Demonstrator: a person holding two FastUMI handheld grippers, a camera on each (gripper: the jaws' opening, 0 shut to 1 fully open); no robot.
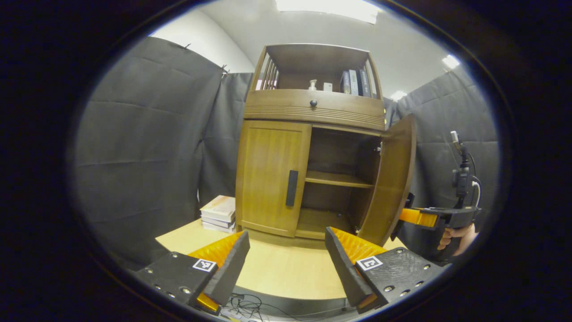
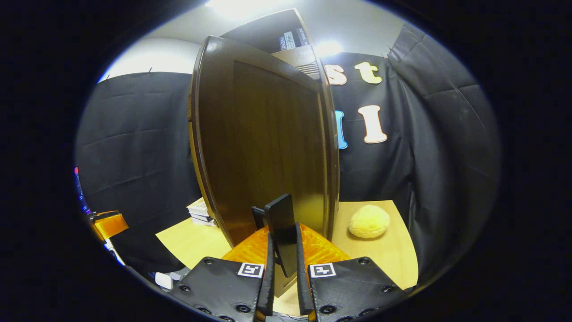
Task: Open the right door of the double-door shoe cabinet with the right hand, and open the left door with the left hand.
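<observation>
The right door of the shoe cabinet is seen swung wide open, ahead and to the right of the left gripper. The left door is shut, straight ahead of that gripper, with its black handle untouched. The left gripper is held released, its 2 fingers spread apart above the tabletop.

In the right gripper view, the right gripper is clenched on the right door's handle, with both fingers pressed against it and the door's face directly ahead. A yellow ball is seen on the tabletop to its right. Stacked books lie left of the cabinet.
</observation>
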